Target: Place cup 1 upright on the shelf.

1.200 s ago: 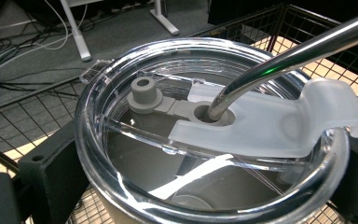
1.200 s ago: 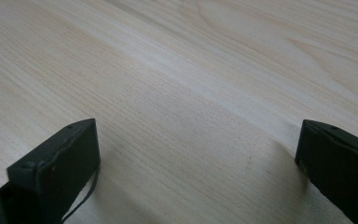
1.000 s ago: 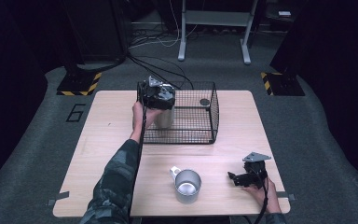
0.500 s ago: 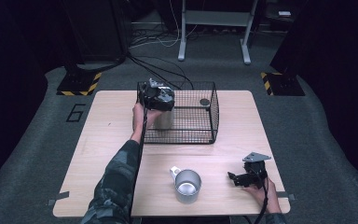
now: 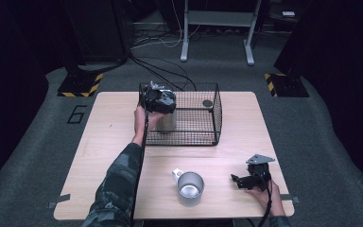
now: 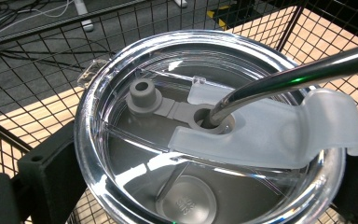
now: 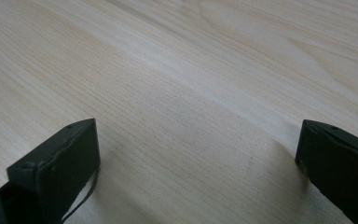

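Dark floor and cable runs surround a pale wooden table point(image 5: 108, 142). On it, toward 12 o'clock, sits a wire basket point(image 5: 215, 113), and in the basket's 9 o'clock end stands a tumbler point(image 5: 167, 122) with a clear lid point(image 6: 121, 93) and a metal straw point(image 6: 298, 74) through the lid's hole. The left gripper point(image 5: 158, 98) is at the tumbler's top; its jaws sit on either side of the lid rim, seemingly closed on it. If the tumbler is coming out, a straight vertical lift looks best, keeping the straw off the wires. At 6 o'clock stands a steel mug point(image 5: 189, 187). At 4 o'clock the right gripper point(image 5: 238, 180) rests low over bare wood, jaws wide apart, holding nothing.
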